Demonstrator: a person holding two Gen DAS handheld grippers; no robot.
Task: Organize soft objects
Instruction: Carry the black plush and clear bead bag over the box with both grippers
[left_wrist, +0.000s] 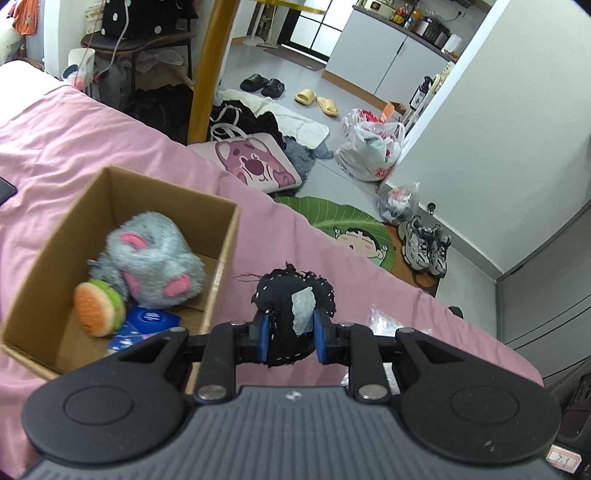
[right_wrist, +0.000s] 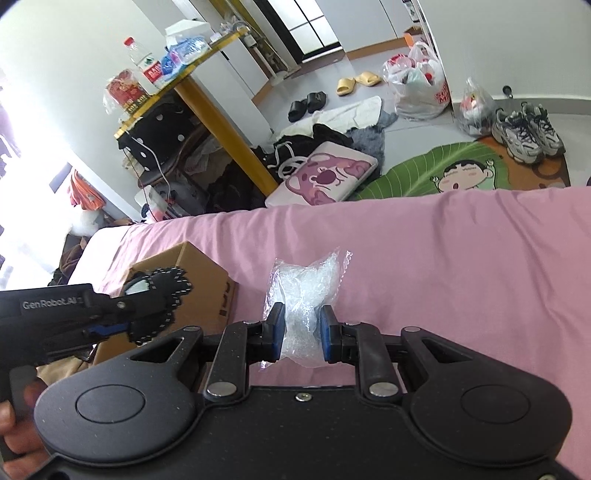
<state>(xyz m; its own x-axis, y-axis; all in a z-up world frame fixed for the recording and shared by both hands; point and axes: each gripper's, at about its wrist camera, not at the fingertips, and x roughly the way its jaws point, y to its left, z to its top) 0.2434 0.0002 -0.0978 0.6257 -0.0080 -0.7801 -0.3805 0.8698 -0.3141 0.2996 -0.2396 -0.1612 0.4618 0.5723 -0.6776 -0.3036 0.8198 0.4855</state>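
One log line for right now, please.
left gripper: shut on black cloth | right gripper: shut on plastic bag | box: open

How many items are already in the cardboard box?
3 visible in the cardboard box: a grey plush in the middle, a burger plush at its near left, a blue packet beneath. More may lie hidden underneath.

Pink sheet (left_wrist: 110, 147), brown box (left_wrist: 218, 266), grey plush (left_wrist: 155, 262) (pink ears), white-stitched black cloth (left_wrist: 288, 317).

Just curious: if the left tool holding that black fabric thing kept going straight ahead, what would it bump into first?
Probably the pink bedsheet near the bed's edge; the brown cardboard box sits off to its left. Depth is unclear.
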